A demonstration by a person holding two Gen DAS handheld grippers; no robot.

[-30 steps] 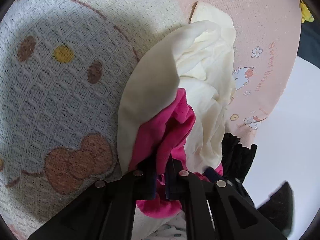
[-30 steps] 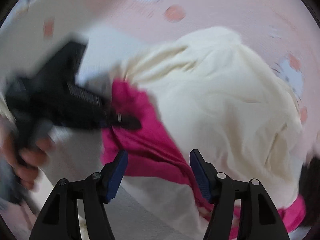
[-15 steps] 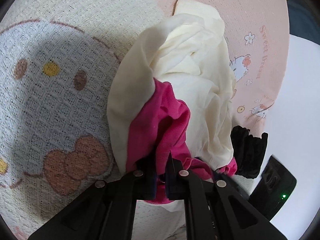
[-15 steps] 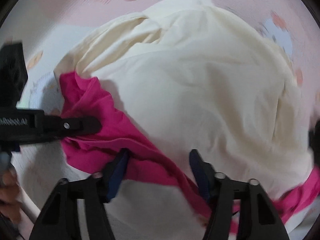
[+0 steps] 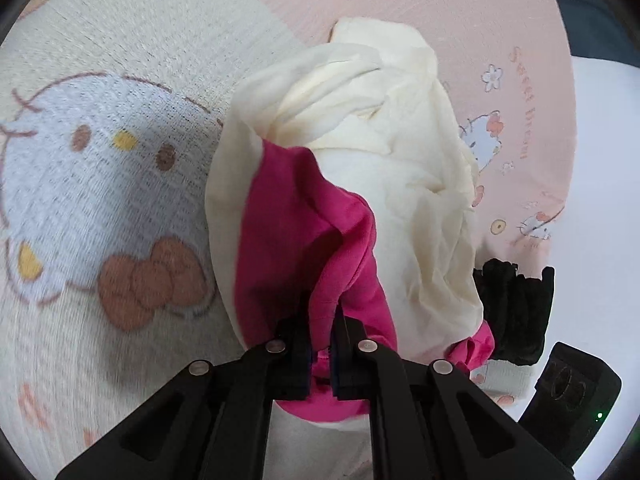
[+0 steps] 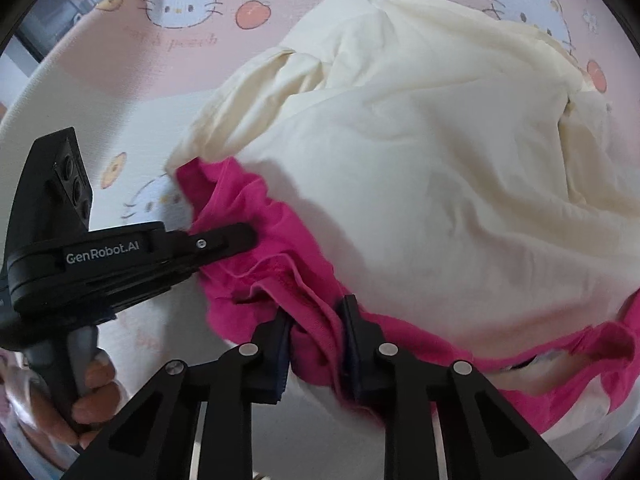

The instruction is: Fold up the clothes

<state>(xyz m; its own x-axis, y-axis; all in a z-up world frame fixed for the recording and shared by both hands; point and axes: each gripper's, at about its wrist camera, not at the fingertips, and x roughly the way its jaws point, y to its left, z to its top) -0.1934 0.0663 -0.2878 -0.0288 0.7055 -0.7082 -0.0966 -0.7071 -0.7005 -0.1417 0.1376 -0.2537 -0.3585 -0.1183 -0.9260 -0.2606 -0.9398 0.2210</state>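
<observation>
A crumpled magenta garment [image 5: 304, 232] lies partly under a cream garment [image 5: 400, 160] on a Hello Kitty blanket. My left gripper [image 5: 320, 344] is shut on a fold of the magenta garment. In the right wrist view the left gripper [image 6: 240, 240] comes in from the left and pinches the magenta garment [image 6: 256, 216]. My right gripper [image 6: 316, 320] is shut on a bunched edge of the same magenta garment, a short way right of the left one. The cream garment [image 6: 420, 160] covers most of the magenta one.
A black garment [image 5: 516, 312] lies at the right edge of the blanket [image 5: 100, 200]. The pink part of the blanket [image 6: 192, 40] stretches behind the pile. A white surface [image 5: 600, 200] lies right of the blanket. The right gripper's body [image 5: 568, 400] shows at lower right.
My right gripper has closed on the magenta garment's edge; it was open half a second ago. The left gripper has kept its grip and lifted back slightly.
</observation>
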